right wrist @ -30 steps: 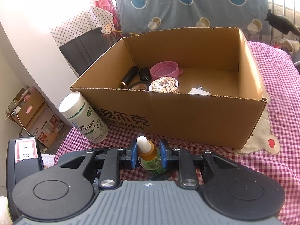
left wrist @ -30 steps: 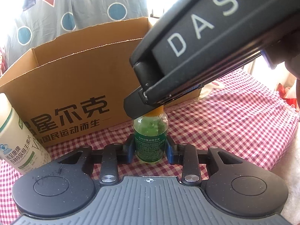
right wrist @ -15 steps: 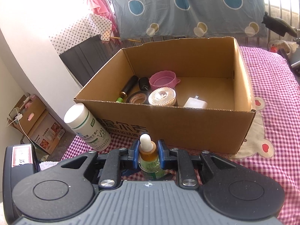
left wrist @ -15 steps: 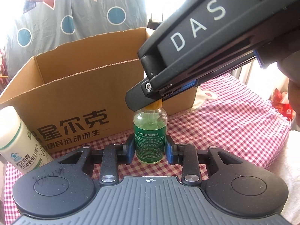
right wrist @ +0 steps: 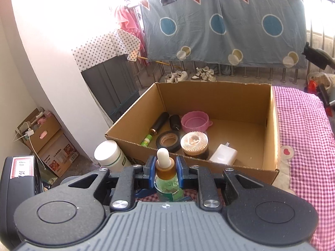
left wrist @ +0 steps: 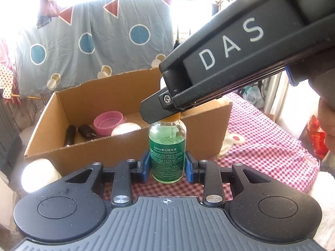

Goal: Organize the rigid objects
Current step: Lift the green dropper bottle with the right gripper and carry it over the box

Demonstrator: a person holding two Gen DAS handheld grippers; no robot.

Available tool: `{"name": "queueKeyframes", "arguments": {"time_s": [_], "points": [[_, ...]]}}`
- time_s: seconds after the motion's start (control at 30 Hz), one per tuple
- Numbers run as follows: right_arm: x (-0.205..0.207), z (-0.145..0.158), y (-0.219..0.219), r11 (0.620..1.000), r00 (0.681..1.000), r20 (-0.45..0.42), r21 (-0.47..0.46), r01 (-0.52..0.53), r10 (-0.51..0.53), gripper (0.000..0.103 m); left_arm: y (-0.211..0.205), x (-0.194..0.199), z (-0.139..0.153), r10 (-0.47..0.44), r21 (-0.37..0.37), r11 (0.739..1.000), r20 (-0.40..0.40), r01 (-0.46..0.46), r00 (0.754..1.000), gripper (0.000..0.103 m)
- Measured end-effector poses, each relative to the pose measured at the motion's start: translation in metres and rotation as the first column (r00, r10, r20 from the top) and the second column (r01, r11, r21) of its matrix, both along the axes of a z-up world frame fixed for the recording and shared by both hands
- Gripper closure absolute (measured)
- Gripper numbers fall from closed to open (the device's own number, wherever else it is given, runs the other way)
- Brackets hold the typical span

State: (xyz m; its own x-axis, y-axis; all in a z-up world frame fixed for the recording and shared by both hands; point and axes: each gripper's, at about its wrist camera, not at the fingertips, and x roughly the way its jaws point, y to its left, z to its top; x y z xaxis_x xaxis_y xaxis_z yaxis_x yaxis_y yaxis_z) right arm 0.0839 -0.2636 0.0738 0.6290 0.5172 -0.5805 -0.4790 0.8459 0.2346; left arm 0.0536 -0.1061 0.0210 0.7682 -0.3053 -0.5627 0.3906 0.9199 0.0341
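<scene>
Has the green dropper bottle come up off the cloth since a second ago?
Yes. The green dropper bottle, clamped by both grippers, has risen: the cardboard box rim now sits lower behind it, showing the box's inside.

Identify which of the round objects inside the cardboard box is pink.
The pink ribbed bowl, toward the box's back. The black tape roll and the tan woven-topped round container sit nearer the front wall.

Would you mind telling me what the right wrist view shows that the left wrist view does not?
Only the right wrist view shows the tape roll, white charger and the bottle's white dropper bulb. Only the left wrist view shows the green label and the right gripper from outside. Both show the green bottle, cardboard box and pink bowl.
</scene>
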Motion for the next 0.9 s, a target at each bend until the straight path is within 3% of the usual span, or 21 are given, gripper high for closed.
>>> {"name": "queueKeyframes", "arguments": {"time_s": [0.2,0.37,0.63,0.9], "points": [[0.018,0.032,0.002,1.000,0.997,0.073,-0.009,-0.023,0.024,0.081,-0.003,0.026,0.031,0.002,-0.011,1.000,0.033,-0.002,0.999,0.072],[0.053,0.046,-0.003,1.000,0.997,0.067,-0.009,-0.021,0.022,0.080,-0.013,0.063,0.045,-0.004,-0.008,1.000,0.018,0.004,1.000,0.072],[0.139,0.037,-0.018,1.000,0.999,-0.037,-0.006,-0.007,0.006,0.080,-0.026,0.137,0.039,-0.013,-0.052,0.999,-0.116,0.007,0.993,0.071],[0.207,-0.001,-0.020,0.999,0.992,-0.123,-0.047,-0.020,0.014,0.080,-0.030,0.195,0.007,0.012,-0.084,0.996,-0.275,-0.037,0.961,0.071]]}}
